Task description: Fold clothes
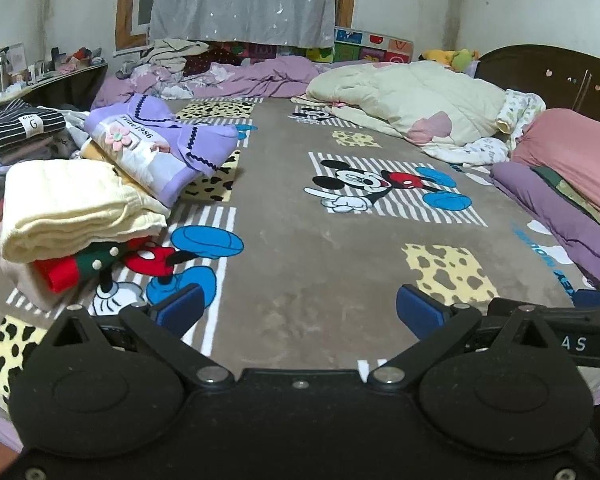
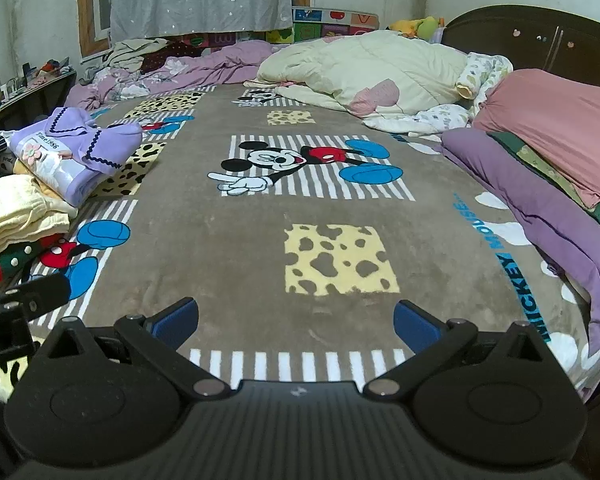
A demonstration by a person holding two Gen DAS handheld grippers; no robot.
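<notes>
Here the left gripper (image 1: 298, 310) hangs low over the brown cartoon blanket (image 1: 300, 240), its blue fingers (image 1: 182, 308) spread wide with nothing between them and nothing touching them. The right gripper (image 2: 296, 320), just beside it, is spread just as wide and equally empty above the same blanket (image 2: 240, 248).

The clothes lie along the left edge of the bed. Nearest the grippers is a folded cream top (image 1: 72, 208), resting on a red and green garment (image 1: 80, 266). Just behind it, a folded purple top (image 1: 160, 148) with dark wavy trim and a flower patch leans tilted on the pile. Further left sits a folded striped garment (image 1: 20, 126) with a white label.

In the right wrist view the cream top (image 2: 16, 212) and purple top (image 2: 76, 148) sit at the far left. Crumpled quilts (image 2: 364, 72) and pillows (image 2: 556, 128) fill the back and right side.
</notes>
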